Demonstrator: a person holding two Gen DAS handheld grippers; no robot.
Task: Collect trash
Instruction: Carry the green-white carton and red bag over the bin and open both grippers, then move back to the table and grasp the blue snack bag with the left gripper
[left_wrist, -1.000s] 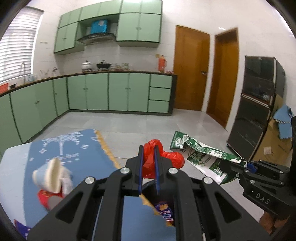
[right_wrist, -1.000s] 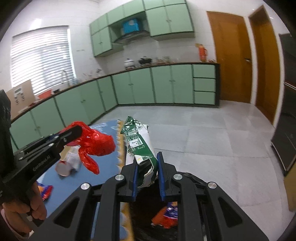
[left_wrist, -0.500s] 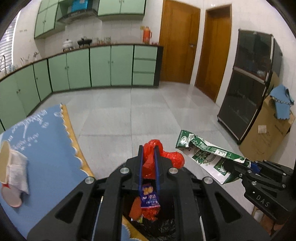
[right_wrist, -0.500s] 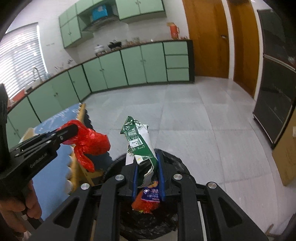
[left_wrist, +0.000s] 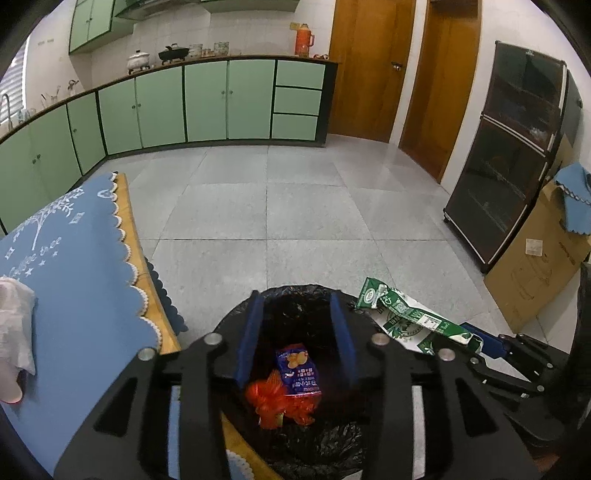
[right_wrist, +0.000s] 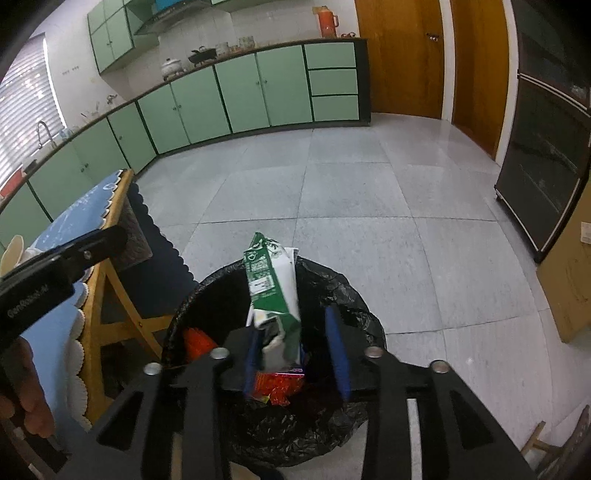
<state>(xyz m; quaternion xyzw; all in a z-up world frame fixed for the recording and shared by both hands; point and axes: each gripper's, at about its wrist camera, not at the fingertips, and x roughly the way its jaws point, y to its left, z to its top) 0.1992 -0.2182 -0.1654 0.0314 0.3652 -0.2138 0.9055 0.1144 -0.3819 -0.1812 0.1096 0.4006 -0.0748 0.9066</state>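
Observation:
My left gripper (left_wrist: 297, 321) hangs over a bin lined with a black bag (left_wrist: 295, 295), its jaws opening with nothing between them. A crumpled red bag (left_wrist: 280, 402) lies inside the bin beside a blue snack packet (left_wrist: 297, 369). My right gripper (right_wrist: 295, 354) is over the same bin (right_wrist: 354, 306), jaws opening. A green and white carton (right_wrist: 273, 291) still stands between them, leaning on the left pad (right_wrist: 253, 362) and clear of the right one. The carton (left_wrist: 406, 321) also shows at the right of the left wrist view.
A table with a blue scalloped cloth (left_wrist: 74, 266) stands just left of the bin, with white crumpled trash (left_wrist: 14, 325) on it. A cardboard box (left_wrist: 535, 266) and a dark cabinet (left_wrist: 509, 158) line the right wall. A hand (right_wrist: 26, 398) holds the left gripper.
Both grippers dropped toward the bin and their jaws spread. The red bag left the left gripper and now lies in the bin. The carton sits loose in the right jaws.

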